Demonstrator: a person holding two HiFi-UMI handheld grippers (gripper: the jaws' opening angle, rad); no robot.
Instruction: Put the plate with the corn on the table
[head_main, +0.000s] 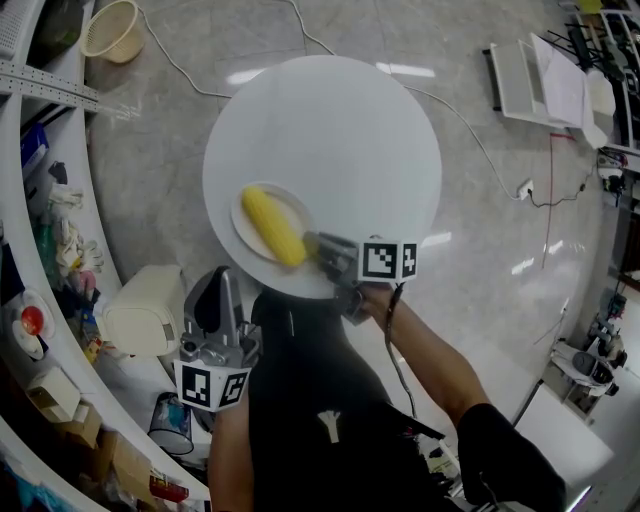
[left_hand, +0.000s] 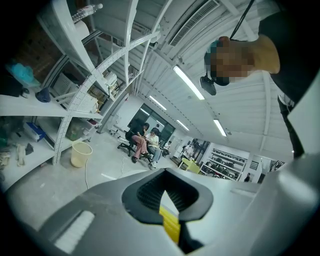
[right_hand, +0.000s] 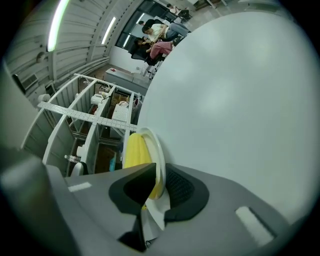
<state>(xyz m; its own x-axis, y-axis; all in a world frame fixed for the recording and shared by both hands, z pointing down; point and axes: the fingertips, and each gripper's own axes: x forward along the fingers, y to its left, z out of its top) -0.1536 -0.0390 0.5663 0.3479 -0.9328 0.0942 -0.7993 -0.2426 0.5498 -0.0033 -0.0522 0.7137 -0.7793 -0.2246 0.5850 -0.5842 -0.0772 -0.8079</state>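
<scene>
While the right side does the work, the left gripper (head_main: 222, 282) hangs below the near edge of the round white table (head_main: 330, 120). Its jaws are narrowly parted on nothing; it looks parked to keep clear. The plate (head_main: 240, 222) lies flat near the table's front edge, with the corn (head_main: 272, 226) lengthwise on it. The right gripper (head_main: 320, 246) straddles the plate's near rim, pads just off it and not clamping. Judgement: a rim hold keeps the corn level; placement looks done.
</scene>
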